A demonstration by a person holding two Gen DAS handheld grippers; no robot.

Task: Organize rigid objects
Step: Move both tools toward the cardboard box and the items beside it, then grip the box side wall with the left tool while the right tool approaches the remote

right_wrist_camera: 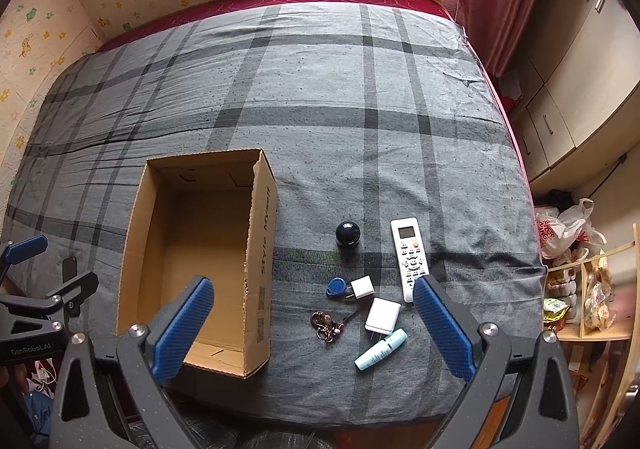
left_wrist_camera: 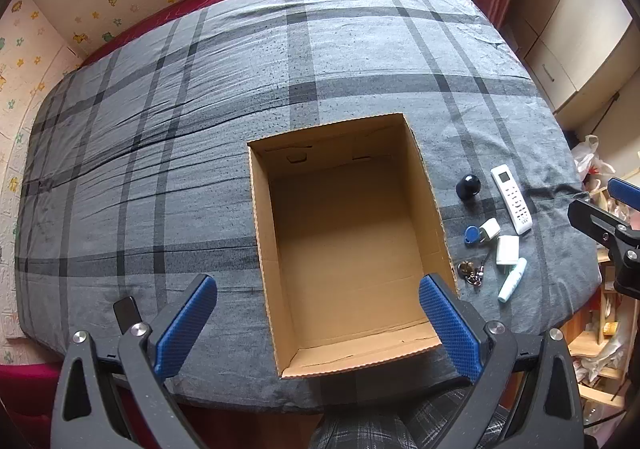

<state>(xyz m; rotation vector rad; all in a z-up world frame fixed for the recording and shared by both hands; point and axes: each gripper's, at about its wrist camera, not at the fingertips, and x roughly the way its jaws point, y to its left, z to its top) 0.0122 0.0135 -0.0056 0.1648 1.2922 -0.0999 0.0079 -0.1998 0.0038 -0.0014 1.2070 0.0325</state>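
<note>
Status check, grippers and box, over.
Left gripper and right gripper open, empty. Cardboard box empty. Remote, chargers, keys beside it. Nothing blocking.

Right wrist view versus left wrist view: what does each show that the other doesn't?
Only the right wrist view shows the cardboard box's printed outer side and the remote's whole button face, close up. Only the left wrist view looks straight down onto the box's empty floor, with the right gripper at the edge. Both share the box on the plaid bed cover, open grippers, and the loose items beside it: black ball, blue tag, two white chargers, keys, teal tube.
</note>
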